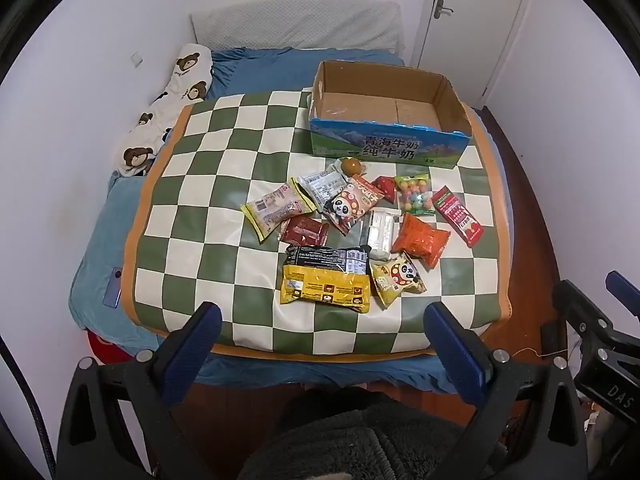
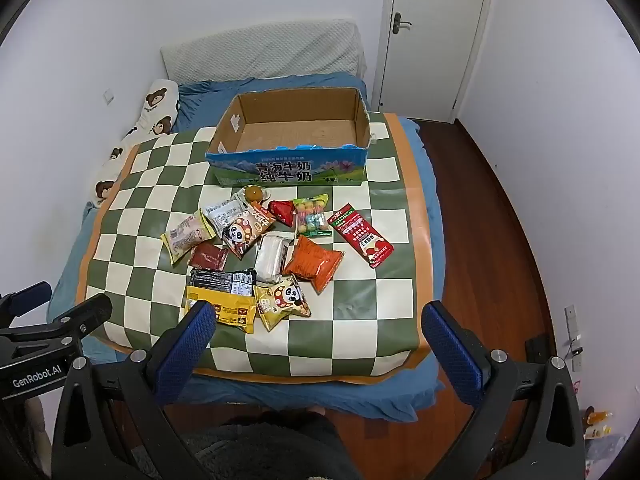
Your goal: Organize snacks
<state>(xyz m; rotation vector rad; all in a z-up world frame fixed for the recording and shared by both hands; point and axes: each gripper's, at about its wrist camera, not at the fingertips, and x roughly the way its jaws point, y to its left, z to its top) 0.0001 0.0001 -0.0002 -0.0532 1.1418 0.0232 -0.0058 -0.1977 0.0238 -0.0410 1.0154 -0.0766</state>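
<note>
Several snack packets lie scattered on a green-and-white checkered mat (image 1: pixel 192 184) (image 2: pixel 152 184) spread over a bed. Among them are a yellow packet (image 1: pixel 326 290) (image 2: pixel 232 306), an orange packet (image 1: pixel 420 238) (image 2: pixel 314 262), a red strip packet (image 1: pixel 458 216) (image 2: pixel 360 234) and a panda packet (image 1: pixel 350 206) (image 2: pixel 246 232). Behind them stands an open cardboard milk box (image 1: pixel 388 146) (image 2: pixel 288 170) with nothing inside. My left gripper (image 1: pixel 324 318) hangs open above the mat's near edge. My right gripper (image 2: pixel 318 316) is open too, close to the yellow packet, touching nothing.
A bear-print pillow (image 1: pixel 168 108) (image 2: pixel 144 120) lies along the left wall. A phone (image 1: pixel 113 287) rests on the blue sheet at the left. Wooden floor (image 2: pixel 500 240) runs along the bed's right side, and a white door (image 2: pixel 432 32) is behind.
</note>
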